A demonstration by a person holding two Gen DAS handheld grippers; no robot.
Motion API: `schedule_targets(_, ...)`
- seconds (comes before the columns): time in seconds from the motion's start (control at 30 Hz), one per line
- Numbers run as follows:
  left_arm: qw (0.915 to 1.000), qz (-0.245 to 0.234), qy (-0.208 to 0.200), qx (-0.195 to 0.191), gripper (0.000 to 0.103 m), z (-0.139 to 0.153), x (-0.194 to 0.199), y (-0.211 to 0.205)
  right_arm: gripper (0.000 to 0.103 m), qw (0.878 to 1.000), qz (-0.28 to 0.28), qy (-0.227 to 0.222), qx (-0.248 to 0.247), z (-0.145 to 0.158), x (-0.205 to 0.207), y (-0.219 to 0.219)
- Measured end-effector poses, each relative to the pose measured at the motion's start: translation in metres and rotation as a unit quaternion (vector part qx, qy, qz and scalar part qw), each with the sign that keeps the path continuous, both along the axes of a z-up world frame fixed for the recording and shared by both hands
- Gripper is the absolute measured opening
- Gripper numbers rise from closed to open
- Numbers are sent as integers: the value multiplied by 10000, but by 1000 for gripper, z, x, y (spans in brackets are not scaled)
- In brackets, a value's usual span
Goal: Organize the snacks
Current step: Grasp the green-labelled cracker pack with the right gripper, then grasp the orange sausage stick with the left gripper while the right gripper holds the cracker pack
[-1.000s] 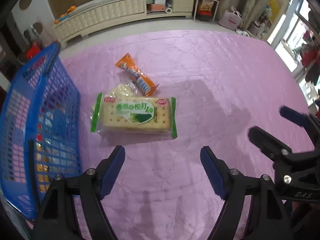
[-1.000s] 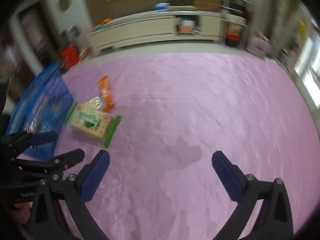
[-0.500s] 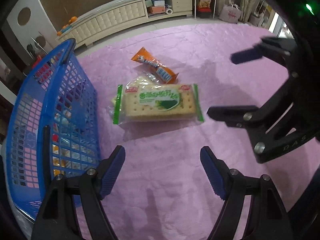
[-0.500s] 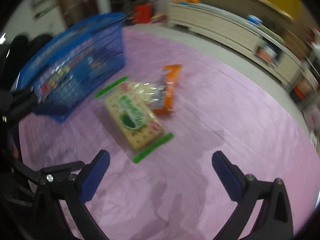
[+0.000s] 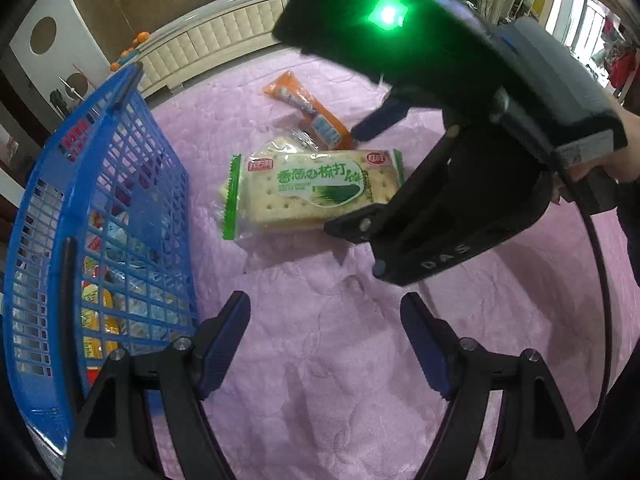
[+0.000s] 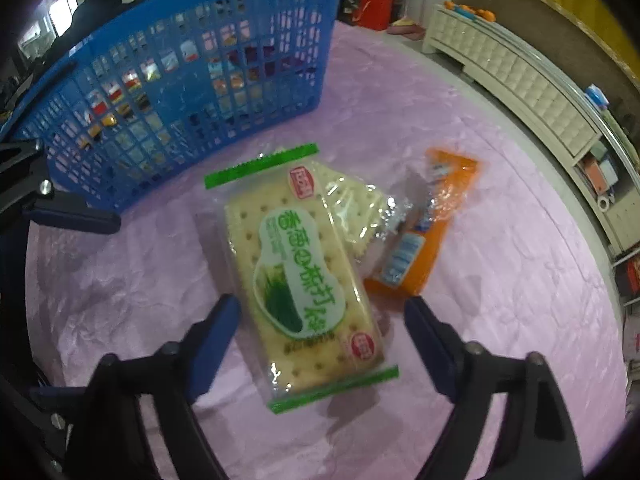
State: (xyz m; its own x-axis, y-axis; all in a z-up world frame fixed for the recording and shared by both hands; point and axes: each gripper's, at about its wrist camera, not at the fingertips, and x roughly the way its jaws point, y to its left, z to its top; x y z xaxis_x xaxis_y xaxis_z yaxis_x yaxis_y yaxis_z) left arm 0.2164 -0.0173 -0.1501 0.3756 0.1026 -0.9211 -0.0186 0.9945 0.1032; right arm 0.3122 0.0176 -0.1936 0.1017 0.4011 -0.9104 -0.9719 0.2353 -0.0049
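Left claw (image 5: 326,340) hangs released with nothing between its tips; blue basket (image 5: 100,216), already holding several snacks, sits to its left, cracker pack (image 5: 312,190) ahead. Right claw (image 6: 322,330) has just been closing, unclenched, astride the cracker pack (image 6: 304,276); clear packet (image 6: 360,208) and orange wafer bar (image 6: 436,236) beyond-right remain unbasketed

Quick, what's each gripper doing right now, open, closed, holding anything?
Left gripper: open, empty, over the pink cloth.
Right gripper: open, has just been closing, straddling the cracker pack, not gripping yet.
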Motion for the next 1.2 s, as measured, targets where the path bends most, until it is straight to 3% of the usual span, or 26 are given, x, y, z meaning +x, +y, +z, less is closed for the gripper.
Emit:
schedule_targets(0.03,10000,17,7,-7,76,0,2,0,69,10000,62,44,-1,-2,-1,0)
schedule_targets(0.13,10000,31,-4,-31,76,0,2,0,66,9999,6,88,78,-3,-4,-7)
schedule_targets(0.5,9998,36,-184,3,76,16,20,-1,64,9952,-968,124,-110,5,-8,-87)
schedule_targets(0.8,9960,-219,-170,845,76,8,70,-2,64,9704,-2352,411,361,11,-1,-142)
schedule_targets(1.0,9860,-371,-51,1624,77,-12,104,-1,64,9506,-2944,711,676,8,10,-147)
schedule_targets(1.1,9872,-426,74,1536,80,-21,119,4,64,9376,-3186,1043,919,5,14,-152)
schedule_targets(1.2,9874,-386,114,1532,82,-31,133,7,64,9365,-3191,1100,953,3,10,-155)
